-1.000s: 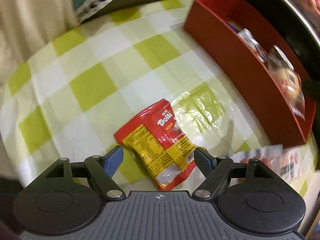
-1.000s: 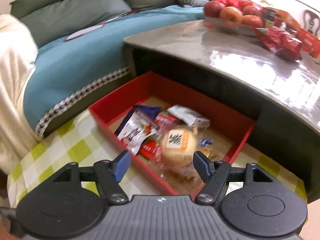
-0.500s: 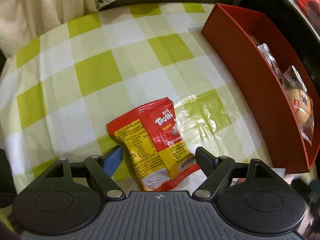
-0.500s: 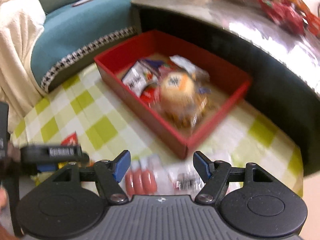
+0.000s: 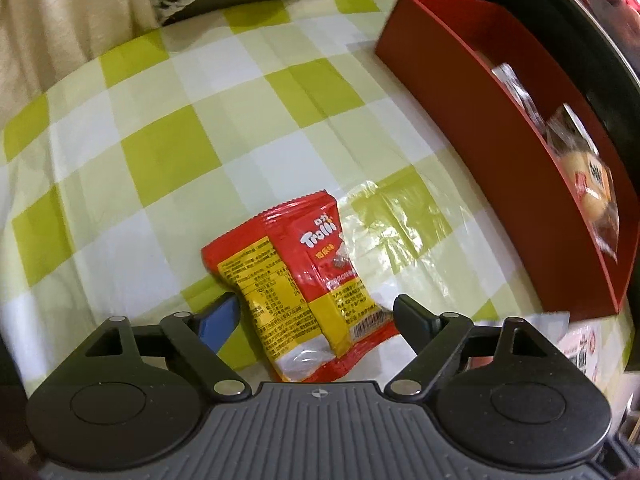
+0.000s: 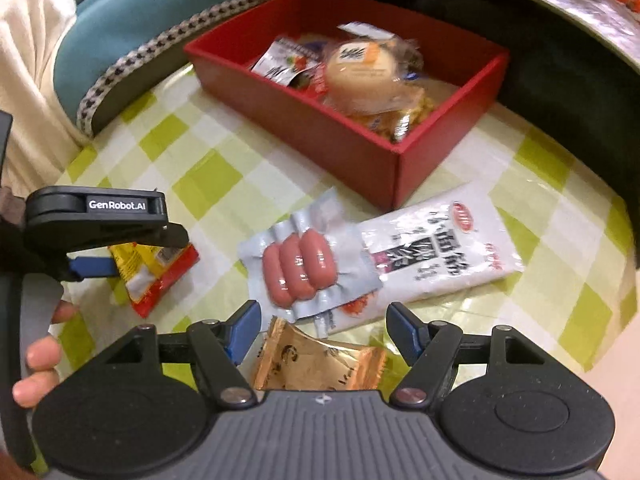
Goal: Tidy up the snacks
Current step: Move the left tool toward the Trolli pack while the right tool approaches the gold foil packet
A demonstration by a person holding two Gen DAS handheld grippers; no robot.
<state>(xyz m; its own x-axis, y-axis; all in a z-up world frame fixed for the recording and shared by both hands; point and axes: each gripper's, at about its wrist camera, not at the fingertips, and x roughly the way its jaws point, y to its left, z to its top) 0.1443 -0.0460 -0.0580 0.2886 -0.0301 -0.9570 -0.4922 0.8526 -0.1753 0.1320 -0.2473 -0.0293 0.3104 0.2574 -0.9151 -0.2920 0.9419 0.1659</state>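
A red and yellow Trolli packet [image 5: 304, 292] lies flat on the green checked tablecloth [image 5: 168, 160]. My left gripper [image 5: 318, 312] is open, its fingers either side of the packet's near end; it also shows in the right wrist view [image 6: 132, 252] over the packet [image 6: 156, 276]. The red box [image 6: 360, 136] holds several snacks, among them a wrapped bun [image 6: 360, 68]. My right gripper [image 6: 324, 332] is open and empty above a gold packet [image 6: 316, 364], with a sausage pack [image 6: 300, 268] and a white packet [image 6: 436, 248] just beyond.
The box [image 5: 500, 152] stands at the right of the cloth, against a dark table edge [image 6: 560, 40]. A blue sofa cushion [image 6: 140, 28] and a cream blanket [image 5: 68, 12] lie behind the cloth.
My left gripper has closed in on the Trolli packet, its fingers now flanking it. My right gripper has pulled back from the box and tilted down over the loose snacks.
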